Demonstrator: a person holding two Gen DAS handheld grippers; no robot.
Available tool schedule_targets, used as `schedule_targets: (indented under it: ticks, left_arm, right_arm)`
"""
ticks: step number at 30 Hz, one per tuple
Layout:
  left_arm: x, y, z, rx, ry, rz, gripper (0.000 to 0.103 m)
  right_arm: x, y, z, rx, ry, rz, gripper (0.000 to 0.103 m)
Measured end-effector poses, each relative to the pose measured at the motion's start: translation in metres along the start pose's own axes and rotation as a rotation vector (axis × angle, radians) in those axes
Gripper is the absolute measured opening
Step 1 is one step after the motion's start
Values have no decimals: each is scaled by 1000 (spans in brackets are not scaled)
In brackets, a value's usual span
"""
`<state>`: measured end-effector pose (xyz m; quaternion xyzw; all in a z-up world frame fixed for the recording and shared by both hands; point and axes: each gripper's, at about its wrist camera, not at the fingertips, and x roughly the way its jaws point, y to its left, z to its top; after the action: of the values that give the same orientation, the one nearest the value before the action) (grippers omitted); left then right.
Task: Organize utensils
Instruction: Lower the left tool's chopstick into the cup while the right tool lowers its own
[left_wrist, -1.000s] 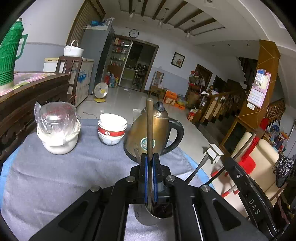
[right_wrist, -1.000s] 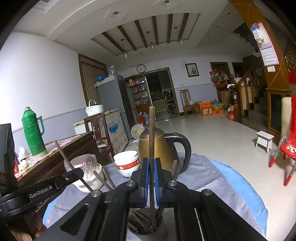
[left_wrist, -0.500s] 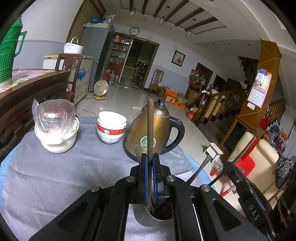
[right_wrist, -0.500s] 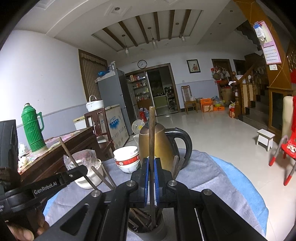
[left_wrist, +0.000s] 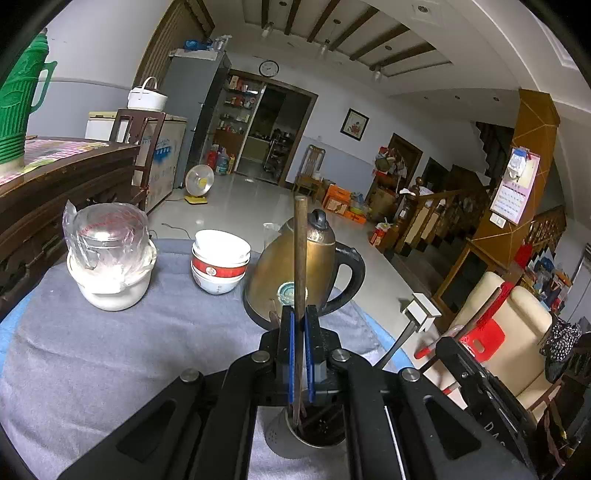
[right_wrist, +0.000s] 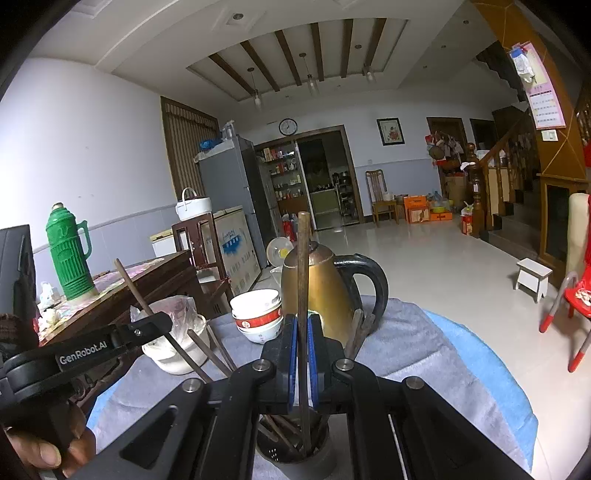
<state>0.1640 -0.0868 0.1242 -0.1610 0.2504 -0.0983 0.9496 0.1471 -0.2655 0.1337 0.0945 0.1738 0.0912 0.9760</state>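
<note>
Upright, both tongs, left (left_wrist: 299, 325) and right (right_wrist: 303, 334), clamp slim brown chopsticks (right_wrist: 303, 266) over the holder (right_wrist: 295, 456).

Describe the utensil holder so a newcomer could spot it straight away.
Start at the brass kettle on the grey cloth. Directly in front of it, under the right tongs, stands the utensil holder, a perforated grey metal cup. It alone is bristling with brown chopsticks.
</note>
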Motion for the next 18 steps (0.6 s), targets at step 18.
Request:
schedule_targets:
  ticks: [18]
  left_arm:
    - [24,-4,-13,44,97,11,5]
  right_arm:
    - [21,-3,-10,9,88,11,6]
